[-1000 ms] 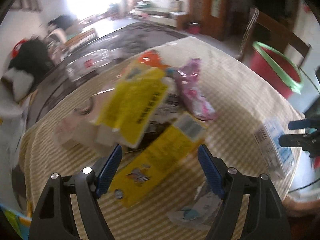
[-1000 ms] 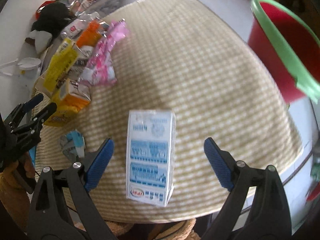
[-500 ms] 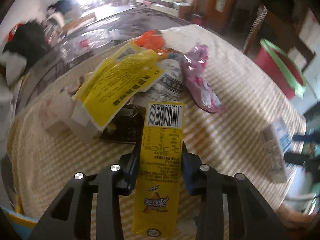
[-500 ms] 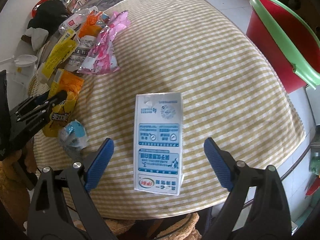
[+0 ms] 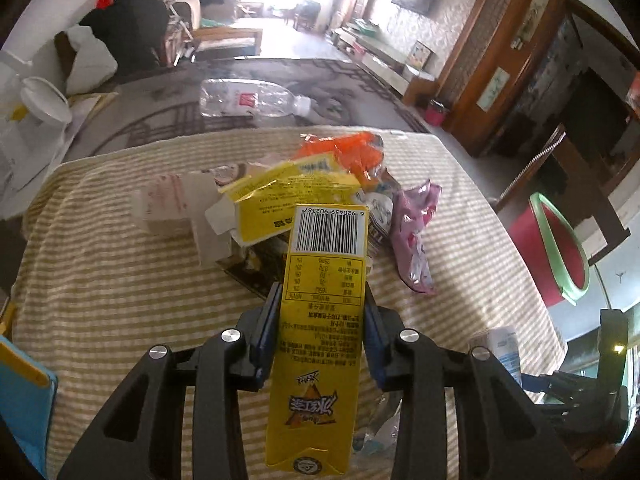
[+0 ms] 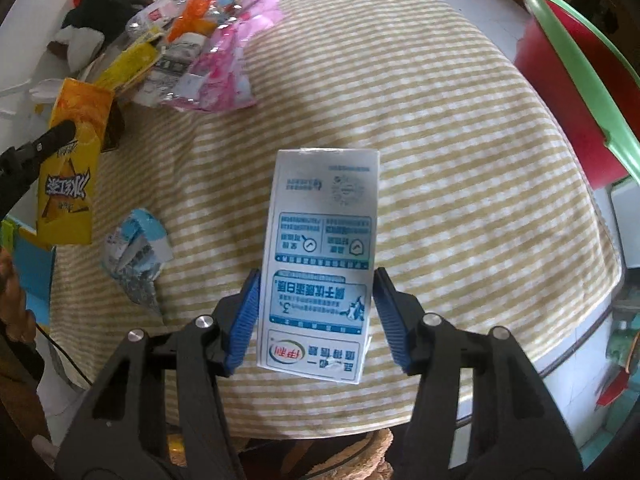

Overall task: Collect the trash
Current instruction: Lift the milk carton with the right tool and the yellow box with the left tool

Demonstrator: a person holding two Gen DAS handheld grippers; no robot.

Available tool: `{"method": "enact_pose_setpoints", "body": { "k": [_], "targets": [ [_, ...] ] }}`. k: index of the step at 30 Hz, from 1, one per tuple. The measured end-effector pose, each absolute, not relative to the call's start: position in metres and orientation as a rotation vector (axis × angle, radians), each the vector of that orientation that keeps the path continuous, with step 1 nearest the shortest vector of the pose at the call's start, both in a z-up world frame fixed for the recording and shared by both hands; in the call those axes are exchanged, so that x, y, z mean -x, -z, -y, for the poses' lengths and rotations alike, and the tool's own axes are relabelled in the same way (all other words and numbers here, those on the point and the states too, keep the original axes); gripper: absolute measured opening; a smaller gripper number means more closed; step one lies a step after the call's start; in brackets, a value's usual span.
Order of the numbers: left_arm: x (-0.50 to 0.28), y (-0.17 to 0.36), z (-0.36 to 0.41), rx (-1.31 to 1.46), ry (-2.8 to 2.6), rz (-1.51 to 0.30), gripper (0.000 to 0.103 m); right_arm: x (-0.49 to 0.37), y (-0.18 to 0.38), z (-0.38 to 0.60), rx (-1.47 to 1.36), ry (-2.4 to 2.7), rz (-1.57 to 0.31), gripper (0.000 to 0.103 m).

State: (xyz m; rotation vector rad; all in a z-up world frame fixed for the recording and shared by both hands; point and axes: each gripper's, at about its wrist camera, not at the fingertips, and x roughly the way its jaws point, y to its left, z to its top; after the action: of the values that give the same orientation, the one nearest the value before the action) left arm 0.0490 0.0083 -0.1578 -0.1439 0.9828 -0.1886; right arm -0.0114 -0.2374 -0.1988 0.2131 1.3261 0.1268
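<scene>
Pinched across its narrow sides, the yellow drink carton (image 5: 320, 344) is clamped in the left gripper (image 5: 320, 336) with the barcode end pointing away, so it looks lifted clear of the pile and ready to be carried off. Over on the right, the jaws of the right gripper (image 6: 316, 312) have just been closing around the white-and-blue milk carton (image 6: 320, 264), which lies flat near the front edge of the table; the blue pads look pressed to both long sides, though a hair of a gap on the right one can't totally be ruled out. Grabbing both by the narrow sides makes sense, since that's the only width the jaws fit. More trash is heaped toward the table's far left corner: a torn yellow box (image 5: 280, 208), an orange wrapper (image 5: 348, 152), a pink wrapper (image 5: 414, 236), plus a crumpled blue-and-white wrapper (image 6: 136, 256) near the front left edge. Everything sits on a yellow-checked tablecloth (image 6: 400, 100). A red bin with a green rim (image 6: 576, 92) is parked off the table's right edge, probably the drop spot. A clear plastic bottle (image 5: 252, 98) lies beyond the cloth's far edge, with a bright living room behind.
</scene>
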Motion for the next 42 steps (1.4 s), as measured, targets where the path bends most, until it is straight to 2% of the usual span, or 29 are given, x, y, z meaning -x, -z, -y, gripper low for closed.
{"method": "enact_pose_setpoints", "body": {
  "k": [6,12,16,17,18,19,29,42],
  "targets": [
    [-0.048,0.151,-0.005,0.143,0.176,-0.962,0.034,-0.007,0.183,0.216,-0.121,-0.173,-1.249,0.054],
    [-0.048,0.147,-0.012,0.149,0.162,-0.948,0.034,-0.018,0.193,0.206,-0.107,-0.182,-1.271,0.055],
    [-0.044,0.145,-0.015,0.139,0.153,-0.94,0.034,-0.022,0.193,0.205,-0.11,-0.169,-1.253,0.069],
    [-0.044,0.145,-0.015,0.135,0.153,-0.939,0.034,-0.022,0.194,0.203,-0.105,-0.172,-1.254,0.069],
    [-0.043,0.144,-0.015,0.133,0.153,-0.937,0.034,-0.023,0.195,0.201,-0.097,-0.179,-1.258,0.057],
    [-0.043,0.143,-0.015,0.132,0.152,-0.933,0.034,-0.019,0.195,0.204,-0.092,-0.182,-1.263,0.051],
    [-0.035,0.137,-0.004,0.104,0.14,-0.918,0.034,-0.013,0.165,0.215,-0.152,-0.193,-1.155,0.051],
    [-0.034,0.125,0.01,0.099,0.13,-0.909,0.034,-0.01,0.144,0.231,-0.181,-0.208,-1.109,0.051]
  ]
}}
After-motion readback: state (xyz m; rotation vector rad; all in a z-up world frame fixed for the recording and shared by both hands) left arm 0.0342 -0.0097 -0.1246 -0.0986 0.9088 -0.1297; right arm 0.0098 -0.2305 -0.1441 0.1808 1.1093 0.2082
